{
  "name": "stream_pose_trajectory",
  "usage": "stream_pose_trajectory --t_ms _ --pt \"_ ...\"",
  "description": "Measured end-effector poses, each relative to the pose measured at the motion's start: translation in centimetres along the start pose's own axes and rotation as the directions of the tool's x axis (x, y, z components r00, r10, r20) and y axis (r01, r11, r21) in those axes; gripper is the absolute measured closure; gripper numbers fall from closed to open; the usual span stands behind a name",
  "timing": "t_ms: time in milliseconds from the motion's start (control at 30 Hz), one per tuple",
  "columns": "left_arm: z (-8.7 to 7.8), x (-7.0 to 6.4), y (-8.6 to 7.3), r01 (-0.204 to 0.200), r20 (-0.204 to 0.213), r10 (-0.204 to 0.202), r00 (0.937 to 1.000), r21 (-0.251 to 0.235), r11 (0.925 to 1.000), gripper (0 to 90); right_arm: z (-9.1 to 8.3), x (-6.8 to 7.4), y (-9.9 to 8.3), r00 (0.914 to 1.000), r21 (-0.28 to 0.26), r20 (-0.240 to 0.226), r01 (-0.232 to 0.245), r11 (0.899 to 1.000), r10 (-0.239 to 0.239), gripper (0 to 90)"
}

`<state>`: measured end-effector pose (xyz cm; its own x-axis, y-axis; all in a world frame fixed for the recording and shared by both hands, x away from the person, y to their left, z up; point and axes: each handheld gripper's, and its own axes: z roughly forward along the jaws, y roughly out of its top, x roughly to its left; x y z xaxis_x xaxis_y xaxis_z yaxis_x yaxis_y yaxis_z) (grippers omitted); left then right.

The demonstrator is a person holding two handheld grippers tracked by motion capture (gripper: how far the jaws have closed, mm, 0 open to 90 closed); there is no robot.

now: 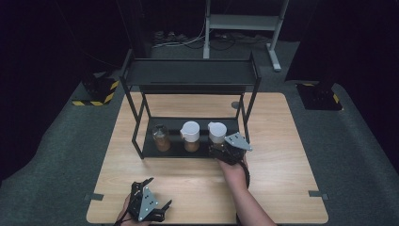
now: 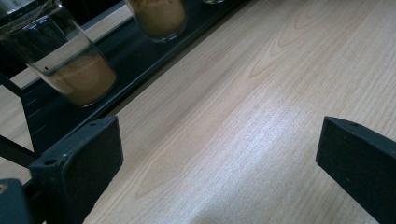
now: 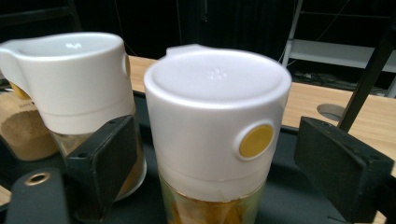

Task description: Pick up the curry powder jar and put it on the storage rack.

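Observation:
A black two-tier rack (image 1: 188, 73) stands on the wooden table. Its lower shelf (image 1: 150, 148) carries three glass jars of brown contents. The right jar (image 1: 217, 133) and the middle jar (image 1: 190, 135) have white lids; the left jar (image 1: 161, 137) has no white lid. My right gripper (image 1: 220, 149) is at the shelf's front, open, with a jaw on each side of the right jar (image 3: 215, 107) and small gaps to it. The middle jar (image 3: 74, 79) stands just beyond its left jaw. My left gripper (image 1: 158, 192) is open over bare wood near the front edge, nothing between its jaws (image 2: 219, 154).
The rack's top shelf is bare, and its right front post (image 1: 249, 110) rises close to my right gripper. In the left gripper view, two jars (image 2: 70, 65) (image 2: 159, 16) stand on the shelf ahead. A round hole (image 1: 235, 104) sits in the tabletop behind the rack.

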<state>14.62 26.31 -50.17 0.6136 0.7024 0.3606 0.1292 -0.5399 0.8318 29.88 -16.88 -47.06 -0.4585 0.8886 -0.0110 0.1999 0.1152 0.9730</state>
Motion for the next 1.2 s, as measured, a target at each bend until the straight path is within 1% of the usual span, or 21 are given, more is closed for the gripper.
stream_pose_trajectory --t_ms 233,367,400,433,633,700,800,833,1000,1033,1100,1133,1200 --pt "0.0 0.0 0.0 -0.001 -0.001 0.001 1.0000 0.001 1.0000 1.0 -0.8 -0.1 0.4 0.9997 -0.017 -0.024 0.003 1.000 -0.004 7.9" --pt "0.0 0.0 0.0 -0.001 0.000 0.001 1.0000 0.001 1.0000 1.0 -1.5 -0.3 0.9 0.9989 -0.027 -0.047 0.007 1.000 -0.008 3.4" --pt "0.0 0.0 0.0 0.000 0.000 0.000 1.0000 0.001 1.0000 1.0 -1.5 -0.3 0.9 0.9989 -0.027 -0.047 0.007 1.000 -0.008 3.4" --pt "0.0 0.0 0.0 0.000 0.000 0.000 1.0000 0.001 1.0000 1.0 -1.8 -0.4 1.1 0.9982 -0.030 -0.059 0.010 1.000 -0.011 0.0" --pt "0.0 0.0 0.1 -0.001 0.000 0.001 1.0000 0.007 1.0000 1.0 -3.2 -0.6 1.4 0.9953 -0.054 -0.094 0.018 0.998 -0.023 0.0" --pt "0.1 0.0 0.1 -0.001 0.000 0.001 1.0000 0.007 1.0000 1.0 -3.6 -0.7 1.5 0.9947 -0.055 -0.100 0.020 0.998 -0.026 0.0" --pt "0.1 0.0 0.1 -0.002 -0.001 0.002 1.0000 0.008 1.0000 1.0 -4.5 -0.8 1.7 0.9936 -0.062 -0.106 0.031 0.998 -0.038 0.0" --pt "0.1 0.0 0.2 -0.002 -0.001 0.002 1.0000 0.009 1.0000 1.0 -4.5 -0.8 1.7 0.9936 -0.062 -0.106 0.031 0.998 -0.038 0.0" --pt "0.1 -0.1 0.2 -0.005 -0.004 0.005 1.0000 0.013 0.9999 1.0 -6.5 -1.1 1.8 0.9922 -0.071 -0.107 0.057 0.996 -0.065 0.0" --pt "0.1 -0.1 0.2 -0.005 -0.004 0.005 1.0000 0.013 0.9999 1.0 -6.5 -1.1 1.8 0.9922 -0.071 -0.107 0.057 0.996 -0.065 0.0" --pt "0.1 -0.1 0.3 -0.005 -0.005 0.005 1.0000 0.015 0.9999 1.0 -7.3 -1.2 1.7 0.9924 -0.068 -0.099 0.066 0.995 -0.073 0.0" --pt "0.1 -0.2 0.3 -0.005 -0.006 0.005 1.0000 0.014 0.9999 1.0 -8.0 -1.4 1.6 0.9926 -0.066 -0.094 0.070 0.995 -0.076 0.0" --pt "0.1 -0.2 0.2 -0.004 -0.009 0.004 1.0000 0.012 0.9999 1.0 -8.6 -1.6 1.4 0.9925 -0.066 -0.091 0.076 0.995 -0.082 0.0"
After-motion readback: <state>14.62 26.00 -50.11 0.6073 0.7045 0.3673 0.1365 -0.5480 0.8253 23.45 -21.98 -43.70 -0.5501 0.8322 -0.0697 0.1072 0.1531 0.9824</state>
